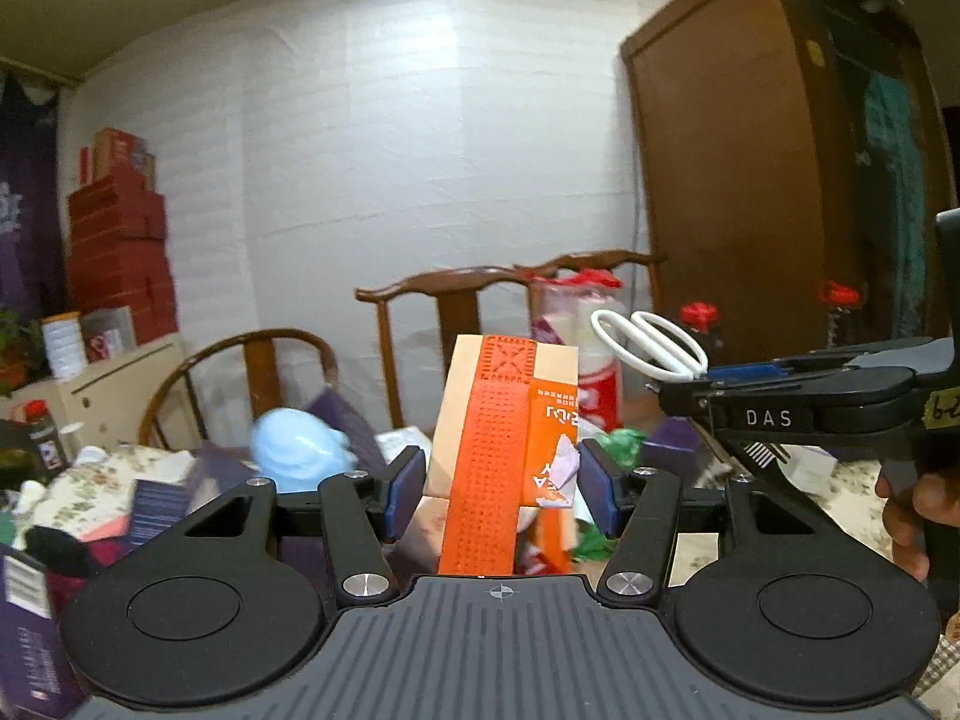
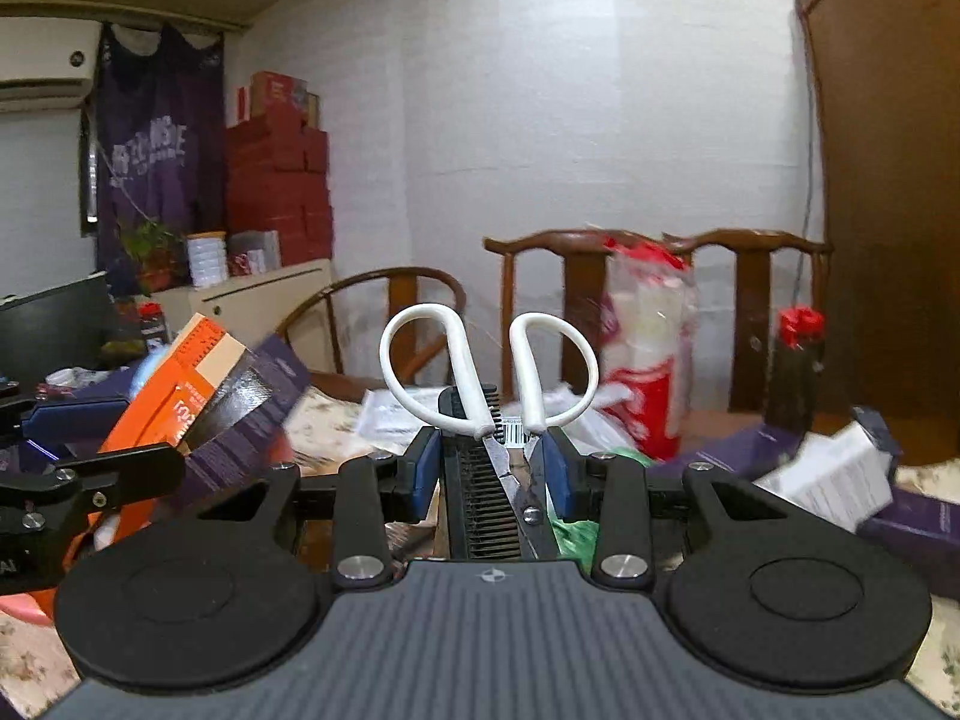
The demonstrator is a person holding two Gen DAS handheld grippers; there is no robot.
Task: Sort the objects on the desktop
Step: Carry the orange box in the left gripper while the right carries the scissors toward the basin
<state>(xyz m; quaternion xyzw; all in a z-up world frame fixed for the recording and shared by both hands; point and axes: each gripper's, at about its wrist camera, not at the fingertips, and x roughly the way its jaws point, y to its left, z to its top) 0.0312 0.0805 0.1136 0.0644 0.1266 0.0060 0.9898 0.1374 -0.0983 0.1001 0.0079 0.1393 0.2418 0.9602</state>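
My left gripper (image 1: pixel 501 477) is shut on an orange and tan cardboard box (image 1: pixel 498 438), held upright above the cluttered table. The box also shows at the left of the right wrist view (image 2: pixel 180 384). My right gripper (image 2: pixel 489 468) is shut on white-handled scissors (image 2: pixel 489 372) together with a black comb (image 2: pixel 480 498), handles pointing up. In the left wrist view the right gripper (image 1: pixel 684 387) sits at the right, with the scissors' white handles (image 1: pixel 651 345) sticking out to the left.
The table with a floral cloth (image 1: pixel 78 492) is crowded with purple boxes (image 2: pixel 936 516), a white box (image 2: pixel 834 474), a light blue object (image 1: pixel 297 450), a red and white packet (image 2: pixel 648 360) and dark bottles (image 2: pixel 795 360). Wooden chairs (image 2: pixel 660 252) stand behind.
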